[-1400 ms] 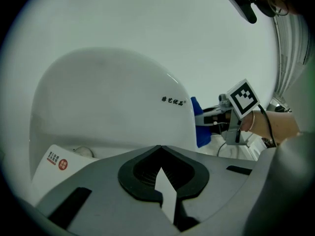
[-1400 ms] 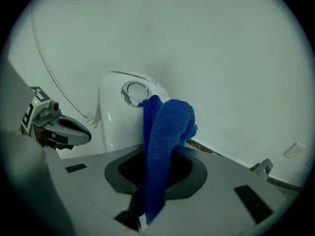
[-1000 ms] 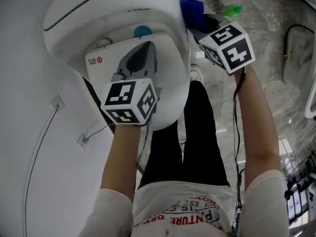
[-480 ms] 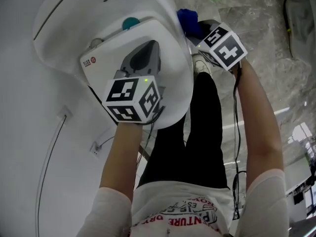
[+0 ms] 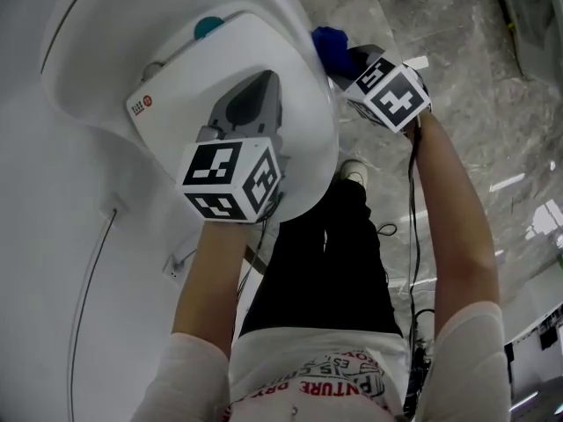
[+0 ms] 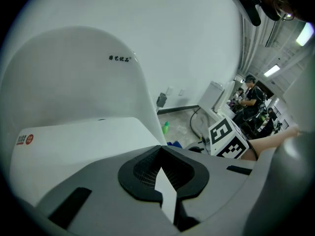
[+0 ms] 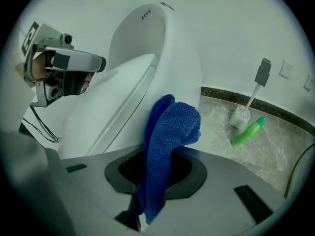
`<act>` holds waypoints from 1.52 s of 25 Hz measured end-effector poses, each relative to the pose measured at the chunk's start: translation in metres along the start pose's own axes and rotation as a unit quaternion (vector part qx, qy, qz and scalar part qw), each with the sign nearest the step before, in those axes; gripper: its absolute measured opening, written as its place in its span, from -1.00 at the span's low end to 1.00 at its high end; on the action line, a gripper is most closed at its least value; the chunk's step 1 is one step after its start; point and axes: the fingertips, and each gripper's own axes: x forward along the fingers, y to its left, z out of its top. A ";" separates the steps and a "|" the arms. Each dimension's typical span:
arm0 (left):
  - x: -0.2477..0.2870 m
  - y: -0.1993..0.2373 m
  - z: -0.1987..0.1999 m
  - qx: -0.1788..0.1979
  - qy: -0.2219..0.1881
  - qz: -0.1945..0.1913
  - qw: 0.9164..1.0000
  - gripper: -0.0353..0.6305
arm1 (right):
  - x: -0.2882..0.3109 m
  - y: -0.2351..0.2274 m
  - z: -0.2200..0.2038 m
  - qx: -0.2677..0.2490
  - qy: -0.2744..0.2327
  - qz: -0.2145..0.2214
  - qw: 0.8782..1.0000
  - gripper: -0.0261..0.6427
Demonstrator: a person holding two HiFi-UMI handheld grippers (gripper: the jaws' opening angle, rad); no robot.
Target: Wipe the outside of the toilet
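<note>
Clamping the blue cloth (image 7: 170,132) tight, the right gripper (image 5: 350,60) sits by the toilet (image 5: 84,86) side, ready for wiping. Left gripper (image 5: 253,99), closed and empty, hovers over the lid (image 5: 303,104), probably keeping clear.

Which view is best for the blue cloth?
Right gripper view: the blue cloth fills the centre, clamped in the right gripper, beside the toilet. Head view shows only a small blue patch past that gripper's cube; left gripper view, a distant blue sliver.

White wall (image 7: 236,28); grey marbled floor (image 5: 466,33); dark skirting strip (image 7: 275,111); socket (image 7: 285,69) on wall.
</note>
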 end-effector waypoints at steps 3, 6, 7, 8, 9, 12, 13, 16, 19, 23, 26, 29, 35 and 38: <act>0.001 -0.014 -0.010 0.001 -0.004 -0.007 1.000 -0.88 | 0.002 0.011 -0.016 0.014 -0.008 0.000 1.000 -0.69; 0.000 -0.029 -0.021 0.003 -0.007 -0.008 1.000 -0.88 | 0.004 0.022 -0.032 0.021 -0.011 0.000 1.000 -0.69; -0.002 -0.034 -0.025 0.003 -0.008 -0.008 1.000 -0.88 | 0.004 0.027 -0.037 0.023 -0.013 0.000 1.000 -0.69; -0.004 -0.039 -0.029 0.003 -0.009 -0.008 1.000 -0.88 | 0.003 0.032 -0.043 0.026 -0.014 0.001 1.000 -0.69; -0.008 -0.045 -0.033 0.006 -0.009 -0.006 1.000 -0.88 | 0.002 0.037 -0.049 0.029 -0.015 0.003 0.999 -0.69; -0.019 -0.055 -0.047 0.016 -0.009 0.009 1.000 -0.88 | 0.000 0.053 -0.068 0.033 -0.009 0.008 0.999 -0.70; -0.023 -0.057 -0.052 0.016 -0.009 0.015 1.000 -0.88 | -0.001 0.059 -0.073 0.033 -0.006 0.009 0.999 -0.69; -0.038 -0.062 -0.071 0.006 -0.009 0.029 1.000 -0.88 | -0.001 0.076 -0.087 0.030 0.001 0.011 0.999 -0.69; -0.052 -0.069 -0.093 -0.017 -0.016 0.041 0.999 -0.88 | -0.005 0.089 -0.100 0.026 0.007 0.011 1.000 -0.69; -0.077 -0.074 -0.119 -0.040 -0.027 0.056 0.997 -0.88 | -0.003 0.111 -0.113 0.029 0.008 0.007 1.000 -0.69; -0.095 -0.080 -0.133 -0.044 -0.037 0.060 0.997 -0.88 | -0.002 0.124 -0.124 0.043 0.003 0.002 0.999 -0.69; -0.114 -0.082 -0.147 -0.047 -0.050 0.060 0.996 -0.88 | 0.000 0.135 -0.134 0.061 -0.002 -0.009 0.998 -0.69; -0.163 -0.076 -0.170 -0.060 -0.100 0.063 0.991 -0.88 | 0.007 0.164 -0.157 0.087 0.005 -0.027 0.996 -0.69; -0.188 -0.068 -0.188 -0.057 -0.111 0.059 0.990 -0.88 | 0.012 0.180 -0.164 0.105 0.005 -0.050 0.993 -0.69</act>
